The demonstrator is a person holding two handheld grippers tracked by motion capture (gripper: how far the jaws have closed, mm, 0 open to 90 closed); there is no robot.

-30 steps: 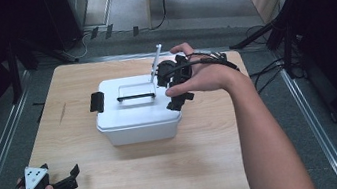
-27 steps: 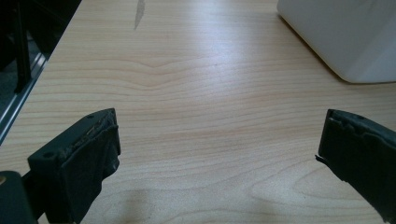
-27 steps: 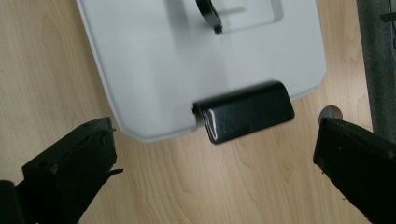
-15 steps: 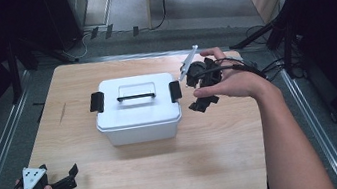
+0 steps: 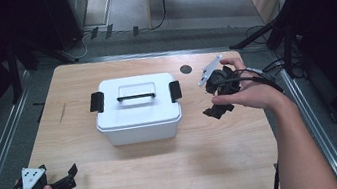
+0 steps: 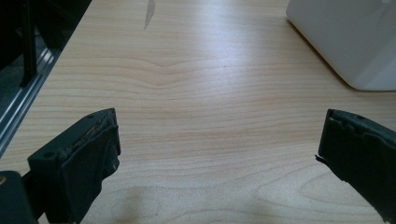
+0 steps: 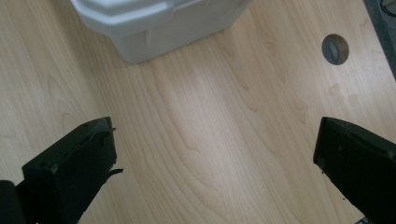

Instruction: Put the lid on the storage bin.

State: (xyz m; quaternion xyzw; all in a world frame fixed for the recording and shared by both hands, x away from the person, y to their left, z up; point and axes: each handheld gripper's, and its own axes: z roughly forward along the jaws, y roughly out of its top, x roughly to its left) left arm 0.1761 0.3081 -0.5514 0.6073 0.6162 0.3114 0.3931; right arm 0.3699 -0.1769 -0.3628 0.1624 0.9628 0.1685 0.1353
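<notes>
On the table (image 5: 168,175), a lidded white box (image 5: 137,110), contents hidden; left tongs (image 6: 215,154) and right tongs (image 7: 212,163) wide, empty.

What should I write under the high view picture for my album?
A shut white box on a wooden table, an open gripper beside it.

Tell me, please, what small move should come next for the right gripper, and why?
Probably bring the right gripper back left to the black latch on the near end of the white box. Both latches look closed against the lid, the gripper hangs open and empty just right of the box, and the left gripper sits far off at the table corner.
</notes>
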